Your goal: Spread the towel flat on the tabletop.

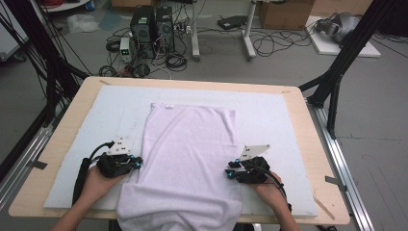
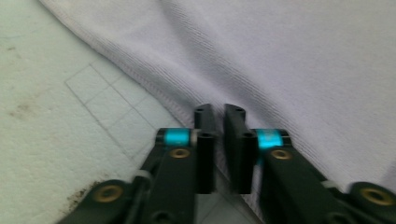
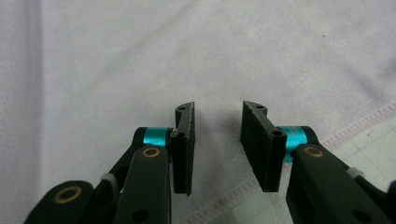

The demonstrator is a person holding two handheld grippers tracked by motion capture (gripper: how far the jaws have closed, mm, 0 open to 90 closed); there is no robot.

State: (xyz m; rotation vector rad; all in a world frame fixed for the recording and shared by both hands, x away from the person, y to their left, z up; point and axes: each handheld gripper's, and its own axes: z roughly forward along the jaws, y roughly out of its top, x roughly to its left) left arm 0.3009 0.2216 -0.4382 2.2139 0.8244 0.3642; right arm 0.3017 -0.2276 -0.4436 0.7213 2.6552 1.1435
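White towel is laid flat along the middle of the table, its near end hanging over the front edge. Cloth is judged light, soft and limp: no shape would be held when lifted, and it would sag and crease between two holds. Stitched hem along each long side is judged the firmest place to pinch.

Left gripper is set at the towel's left hem, jaws drawn almost together; a fold of the edge seems to lie in the narrow gap, though a firm pinch cannot be confirmed. Right gripper is held over the right hem, jaws apart, cloth beneath them and not pinched.

Pale felt mat with faint grid lines and some stains is spread under the towel, on a light wooden table. Beyond, a grey floor with computer towers, loose cables and cardboard boxes is noted
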